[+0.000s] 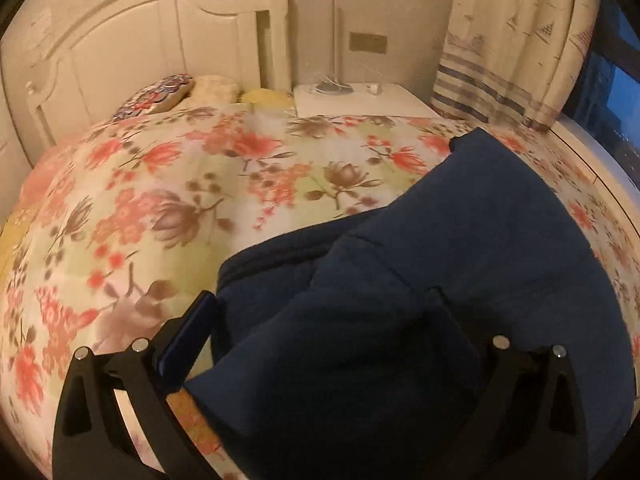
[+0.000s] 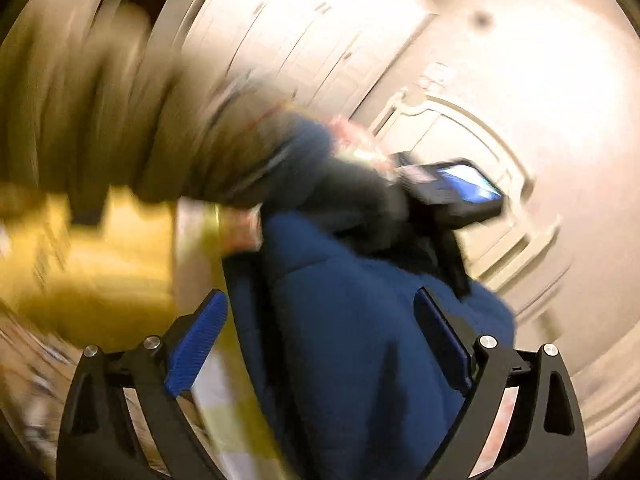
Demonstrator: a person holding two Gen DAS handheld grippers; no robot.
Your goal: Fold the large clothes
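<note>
A navy blue garment (image 1: 460, 240) lies bunched on the floral bed cover (image 1: 180, 200), on the right half of the left wrist view. My left gripper (image 1: 320, 316) hangs over its near end with the jaws wide open. Its left pad (image 1: 188, 336) sits at the cloth's edge, and the right finger is dark against the fabric. In the blurred right wrist view the same blue garment (image 2: 352, 320) runs up between the spread blue pads (image 2: 196, 348) of my right gripper (image 2: 320, 340), which is open. The pads do not press on the cloth.
A white headboard (image 1: 140, 40), pillows (image 1: 160, 96) and a white nightstand (image 1: 360, 100) stand behind the bed. A curtain (image 1: 520, 40) and a dark window (image 1: 616, 92) are at the right. A person's olive sleeve (image 2: 100, 120), yellow fabric (image 2: 100, 260) and a lit screen (image 2: 468, 188) fill the right wrist view.
</note>
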